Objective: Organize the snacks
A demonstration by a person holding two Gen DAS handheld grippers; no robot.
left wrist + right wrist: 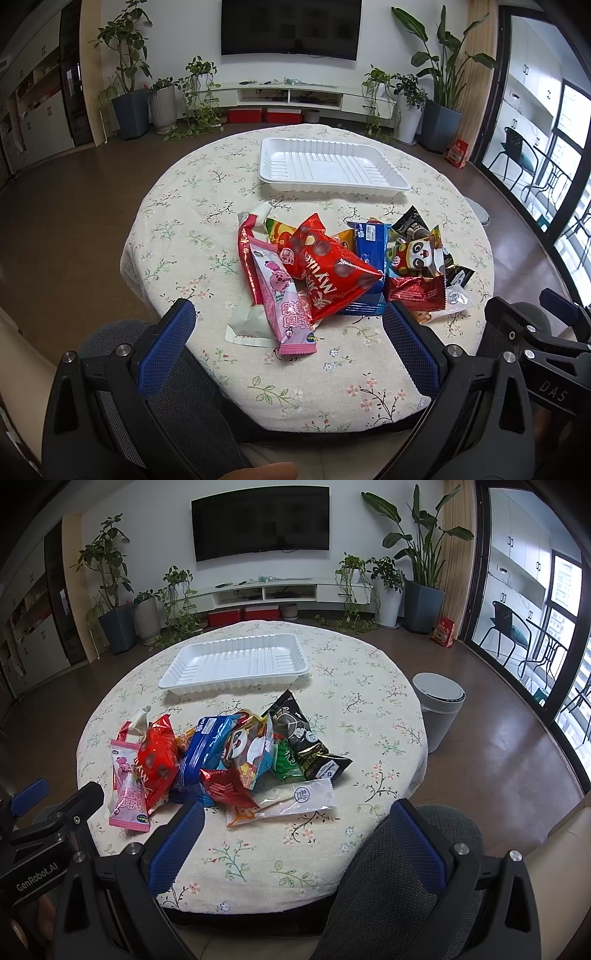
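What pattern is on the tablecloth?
Cream tablecloth with small floral sprigs in green, pink and blue; clearest in the right wrist view.

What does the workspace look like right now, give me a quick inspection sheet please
Surface: round table under a floral cloth.
Job's things: white tray empty at the far side; snack packets heaped nearer, none in the tray.
Clutter: nothing seen.
Grippers: left gripper and right gripper both open, holding nothing, at the near edge.
Cables: nothing seen.
Surroundings: wall TV, potted plants, grey bin beside the table.
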